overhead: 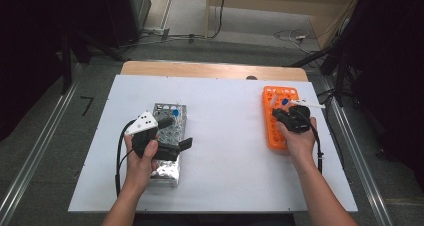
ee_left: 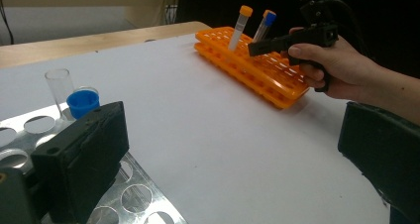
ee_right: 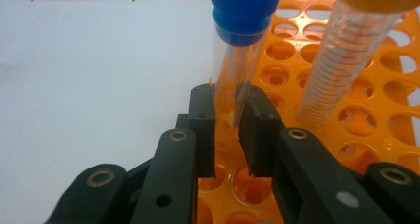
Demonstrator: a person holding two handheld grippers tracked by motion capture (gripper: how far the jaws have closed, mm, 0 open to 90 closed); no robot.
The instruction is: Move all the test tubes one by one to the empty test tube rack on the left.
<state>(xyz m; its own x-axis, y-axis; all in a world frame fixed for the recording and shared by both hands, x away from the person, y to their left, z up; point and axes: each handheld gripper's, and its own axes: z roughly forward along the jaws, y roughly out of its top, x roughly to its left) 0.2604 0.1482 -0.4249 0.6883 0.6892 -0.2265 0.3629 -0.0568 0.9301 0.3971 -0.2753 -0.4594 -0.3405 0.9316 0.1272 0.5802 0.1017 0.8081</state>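
While pinched between the right tool point(ee_right: 225, 130) jaws, blue-capped tube point(ee_right: 237, 50) stands over the orange rack point(ee_right: 376, 115), bottom at or in a hole, cannot tell which. Long axis near upright, cap up, tilted slightly. Orange-capped tube point(ee_right: 346, 70) already racked. Left tool point(ee_left: 233, 149) spread, empty, over the metal rack point(ee_left: 143, 199), where more tubes wait.

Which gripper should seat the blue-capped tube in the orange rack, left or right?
Right. The right gripper already clamps the blue-capped tube directly over the orange rack. The left gripper is open, across the table over the metal rack.
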